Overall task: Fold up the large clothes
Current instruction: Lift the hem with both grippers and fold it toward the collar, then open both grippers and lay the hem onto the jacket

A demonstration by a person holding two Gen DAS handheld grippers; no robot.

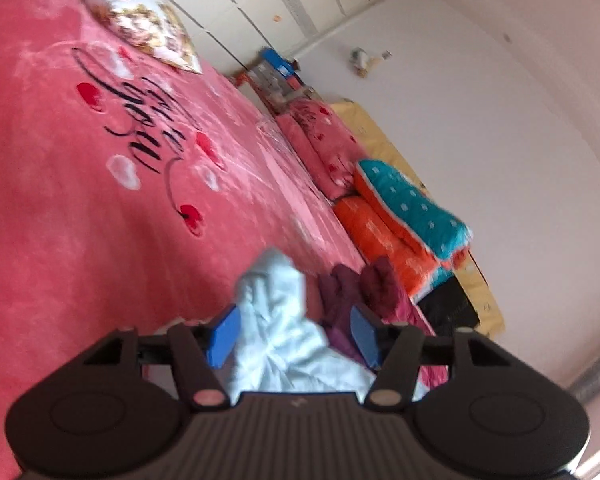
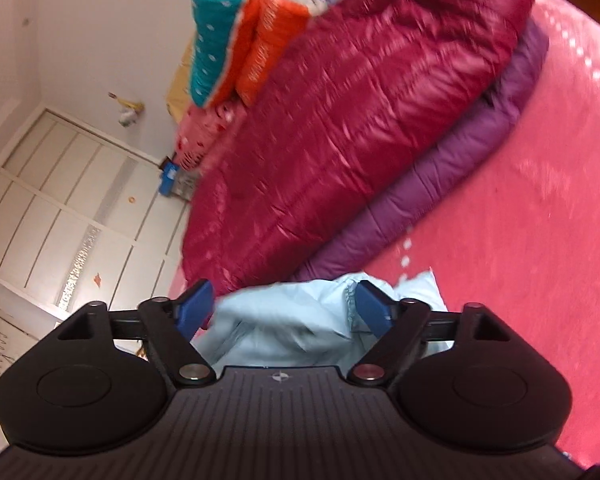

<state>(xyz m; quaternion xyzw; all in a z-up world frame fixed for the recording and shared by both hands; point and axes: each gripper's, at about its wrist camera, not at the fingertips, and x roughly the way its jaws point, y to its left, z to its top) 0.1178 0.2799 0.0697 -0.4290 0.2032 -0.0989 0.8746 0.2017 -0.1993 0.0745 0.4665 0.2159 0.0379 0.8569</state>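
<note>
A pale blue garment lies bunched on the pink bed cover. My left gripper is open, its blue pads on either side of the bunched cloth. In the right wrist view the same pale blue garment lies between the spread blue pads of my right gripper, which is open over it. A crimson puffer jacket lies on a purple puffer jacket just beyond; both show in the left wrist view.
A folded orange and teal quilt and a pink pillow lie along the bed's wall side. A patterned pillow lies at the far end. A black item sits by the quilt. White wardrobe doors stand behind.
</note>
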